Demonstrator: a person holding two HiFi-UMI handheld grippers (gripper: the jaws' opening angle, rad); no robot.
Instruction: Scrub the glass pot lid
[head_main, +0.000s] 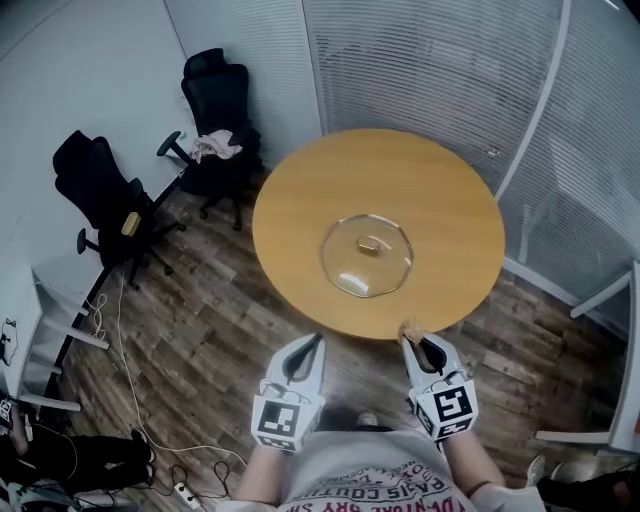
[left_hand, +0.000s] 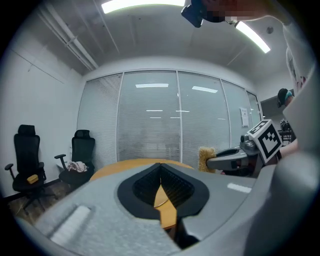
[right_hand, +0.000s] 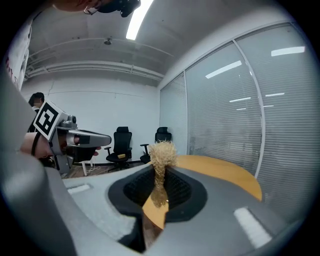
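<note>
A clear glass pot lid (head_main: 366, 257) with a tan knob lies flat near the middle of the round wooden table (head_main: 300, 190). Both grippers hang short of the table's near edge, apart from the lid. My left gripper (head_main: 318, 340) is shut with nothing between its jaws; in the left gripper view its tips (left_hand: 161, 175) meet. My right gripper (head_main: 412, 336) is shut on a tan fibrous scrubber (head_main: 409, 329), whose tuft (right_hand: 162, 154) sticks out past the jaws in the right gripper view. From the left gripper view the scrubber (left_hand: 205, 157) and right gripper show at the right.
Two black office chairs (head_main: 105, 200) stand at the left on the wood floor, one with a pink cloth (head_main: 216, 145) on it. Glass walls with blinds (head_main: 450, 70) run behind the table. Cables (head_main: 150, 440) trail across the floor at the lower left.
</note>
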